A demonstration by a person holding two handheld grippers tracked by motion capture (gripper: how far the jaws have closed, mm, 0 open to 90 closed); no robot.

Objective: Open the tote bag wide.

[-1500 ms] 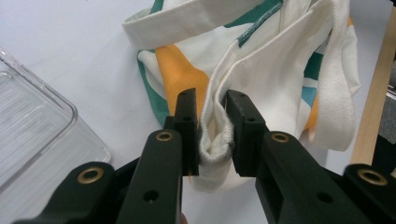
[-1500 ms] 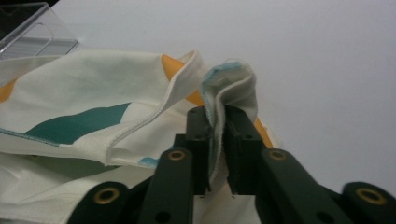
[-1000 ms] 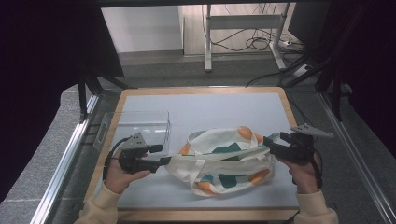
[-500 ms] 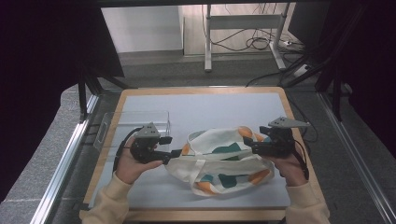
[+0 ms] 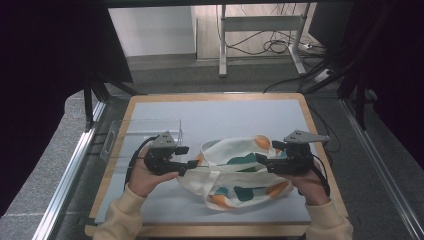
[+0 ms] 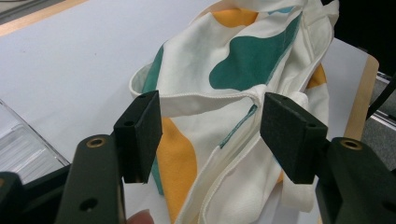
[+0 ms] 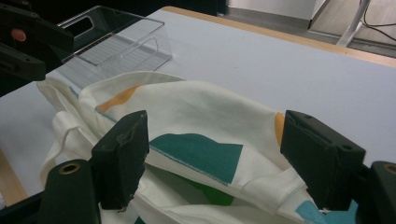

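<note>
I have the cloth bag (image 5: 235, 172) lying crumpled on the pale table mat (image 5: 225, 120), slightly below the middle of the high view. It is cream with green and orange patches, and its rim and a strap fold over each other at the near side.

My left gripper (image 5: 192, 164) sits at the bag's nine o'clock edge, pointing across toward three o'clock. In the left gripper view (image 6: 210, 130) its jaws stand wide, one pad on each side of the bag's folded rim and strap, and neither pad presses the cloth; I see a gap between each pad and the fabric. Nothing is held there.

My right gripper (image 5: 261, 160) comes in from the bag's three o'clock side, pointing toward nine o'clock. In the right gripper view (image 7: 212, 154) its jaws also stand wide, straddling the upper fold of the bag with a green patch between them. The pad on the left of that view lies close against the cloth, but I cannot tell whether it touches; the other pad stands clear of the fold.

A clear plastic bin (image 5: 145, 137) rests on the mat at about ten o'clock from the bag, just behind my left gripper, apart from the cloth.
</note>
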